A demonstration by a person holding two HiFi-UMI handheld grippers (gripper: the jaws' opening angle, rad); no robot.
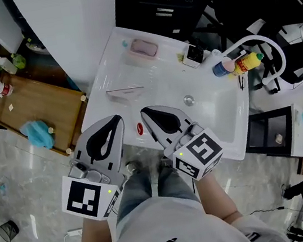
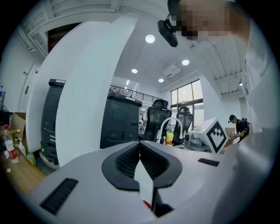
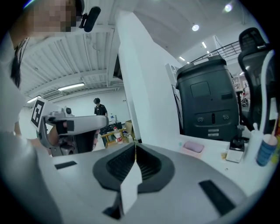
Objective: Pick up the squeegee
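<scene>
The grey left gripper [image 1: 118,118] is hanging at 6 o'clock of the white table [image 1: 163,84], jaws pressed together and empty, probably just waiting. The pale, see-through squeegee with a wide thin blade [image 1: 126,94] is lying flat at 12 o'clock from both grippers, untouched. The grey right gripper [image 1: 145,112] is pointing toward it, jaws also pressed together and empty, so I think it is only lining up.

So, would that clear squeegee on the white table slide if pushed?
Probably: the clear flat squeegee lies on a glossy white table, so it likely skids. It looks thin, so probably light. Lying flat, it should not roll.
</scene>
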